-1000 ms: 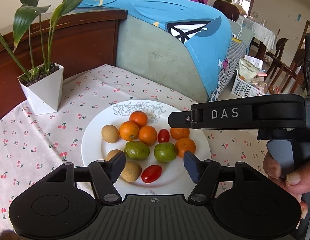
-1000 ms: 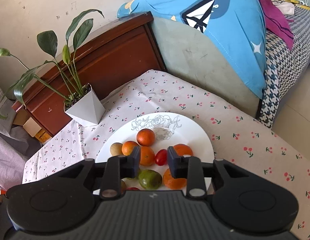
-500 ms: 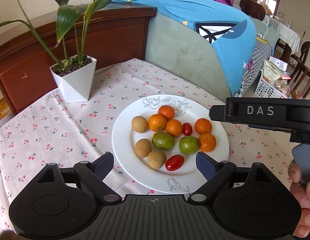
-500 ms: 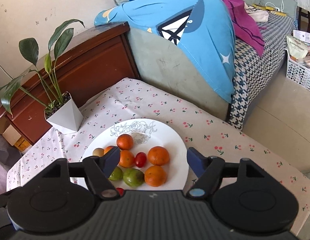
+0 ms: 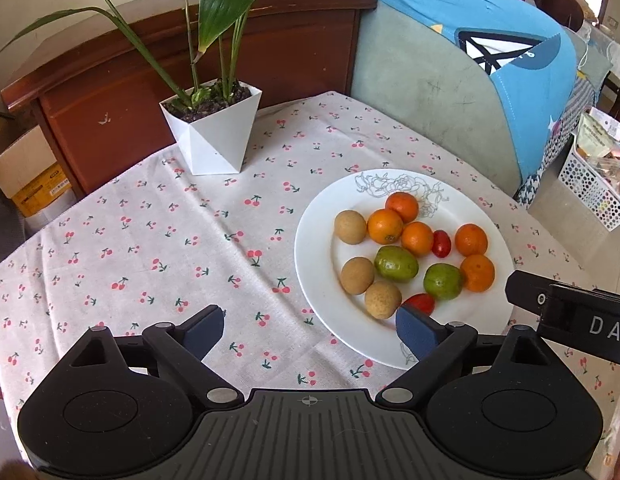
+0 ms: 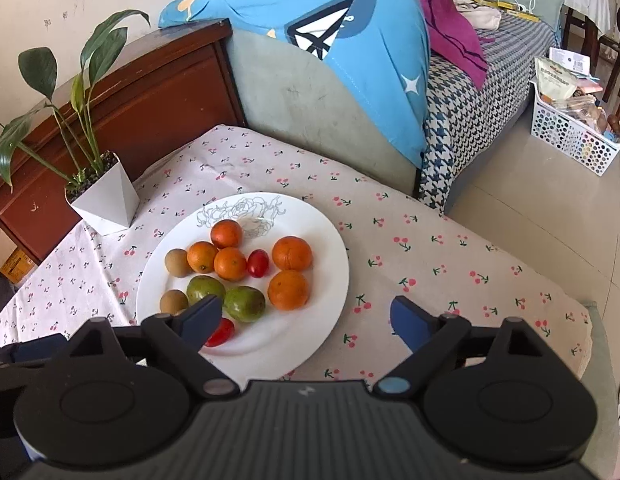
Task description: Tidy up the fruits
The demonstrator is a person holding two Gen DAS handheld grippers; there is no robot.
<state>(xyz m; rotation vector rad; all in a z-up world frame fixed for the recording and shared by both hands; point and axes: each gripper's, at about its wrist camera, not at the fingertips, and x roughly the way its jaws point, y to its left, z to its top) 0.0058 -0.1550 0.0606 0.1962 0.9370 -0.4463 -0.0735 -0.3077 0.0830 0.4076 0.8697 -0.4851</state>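
Left wrist view shows, from left to right, a faceted white pot (image 5: 212, 136), cherry-print cloth (image 5: 157, 240) over the surface, the left gripper (image 5: 310, 330) with jaws opening around nothing, and round glossy fruits (image 5: 414, 258) on a smooth white plate (image 5: 316, 256); the right gripper (image 6: 305, 320) is also opening, empty.

A cherry-print cloth (image 5: 181, 240) covers the counter (image 6: 462, 264). A white plate (image 5: 322, 264) of fruit rests on it near the front edge; a white plant pot (image 5: 213, 132) stands at the back edge, well apart.
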